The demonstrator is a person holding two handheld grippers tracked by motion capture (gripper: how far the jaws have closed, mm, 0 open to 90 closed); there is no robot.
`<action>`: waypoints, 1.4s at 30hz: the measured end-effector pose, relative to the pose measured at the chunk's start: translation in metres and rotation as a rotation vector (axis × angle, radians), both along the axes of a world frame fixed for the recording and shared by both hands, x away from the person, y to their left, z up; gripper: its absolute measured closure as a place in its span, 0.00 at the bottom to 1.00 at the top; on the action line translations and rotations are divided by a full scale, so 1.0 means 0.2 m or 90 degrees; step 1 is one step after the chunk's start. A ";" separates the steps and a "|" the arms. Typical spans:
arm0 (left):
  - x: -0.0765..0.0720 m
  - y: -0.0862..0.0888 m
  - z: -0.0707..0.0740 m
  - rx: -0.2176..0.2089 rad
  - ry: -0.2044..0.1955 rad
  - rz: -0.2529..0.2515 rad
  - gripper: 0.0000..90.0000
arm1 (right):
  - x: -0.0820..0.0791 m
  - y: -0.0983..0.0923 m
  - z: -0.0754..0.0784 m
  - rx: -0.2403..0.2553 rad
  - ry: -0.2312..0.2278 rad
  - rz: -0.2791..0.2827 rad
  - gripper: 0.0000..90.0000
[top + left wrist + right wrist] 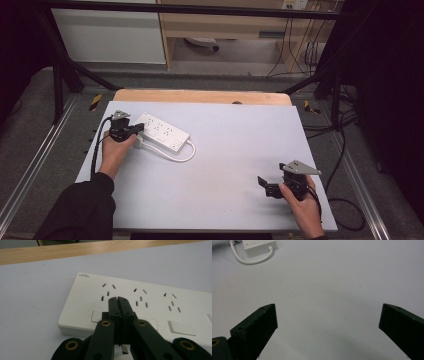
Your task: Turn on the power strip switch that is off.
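A white power strip (162, 131) with several sockets lies at the back left of the table, and its white cable (177, 155) loops round beside it. My left gripper (138, 128) is at the strip's left end. In the left gripper view its jaws stand pressed together, the left gripper (117, 299) just over the power strip (150, 305) near the first socket, with nothing seen between the tips. A white plug (139, 143) lies by the left hand. My right gripper (265, 186) hovers open at the front right. Beyond the right gripper (329, 312) lie the power strip (259, 246) and cable (252, 260).
The table (225, 150) has a pale grey top with a wooden edge (200, 96) along the back. A black metal frame (60, 70) surrounds it, and black cables (345, 200) trail on the floor to the right. Bare tabletop lies between the two hands.
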State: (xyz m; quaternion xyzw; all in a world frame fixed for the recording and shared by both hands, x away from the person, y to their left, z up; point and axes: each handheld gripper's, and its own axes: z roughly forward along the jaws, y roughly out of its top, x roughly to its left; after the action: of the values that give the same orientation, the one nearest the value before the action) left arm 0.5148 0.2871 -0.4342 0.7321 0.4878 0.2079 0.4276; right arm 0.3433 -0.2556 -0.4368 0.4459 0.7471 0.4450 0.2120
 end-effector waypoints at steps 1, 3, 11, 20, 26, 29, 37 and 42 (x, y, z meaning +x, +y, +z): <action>0.00 0.00 0.00 0.000 0.000 0.000 1.00 | 0.00 0.00 0.00 0.000 0.000 0.000 0.03; 0.00 0.00 0.00 0.000 -0.001 0.000 1.00 | 0.00 0.00 0.00 0.000 0.000 0.000 0.03; 0.01 -0.02 -0.02 0.010 -0.004 0.000 1.00 | 0.00 0.00 0.00 0.001 0.000 0.000 0.03; 0.02 -0.02 -0.03 0.011 -0.003 0.005 1.00 | 0.00 0.00 0.00 0.000 0.001 0.000 0.03; 0.02 -0.02 -0.03 0.007 -0.004 0.003 1.00 | 0.00 0.00 0.00 0.002 0.001 -0.003 0.03; 0.02 -0.03 -0.03 0.007 -0.004 0.004 1.00 | 0.00 -0.01 0.00 0.001 0.000 -0.003 0.03; 0.01 -0.03 -0.03 0.017 -0.005 0.001 1.00 | 0.00 -0.01 0.00 0.001 0.003 -0.002 0.03; 0.01 -0.03 -0.03 0.028 -0.003 -0.005 1.00 | 0.00 0.00 0.00 0.001 0.003 -0.001 0.03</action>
State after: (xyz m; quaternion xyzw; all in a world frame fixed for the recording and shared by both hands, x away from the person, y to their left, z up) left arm 0.5165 0.2815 -0.4409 0.7429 0.4793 0.2183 0.4132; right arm 0.3424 -0.2566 -0.4368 0.4477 0.7470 0.4442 0.2103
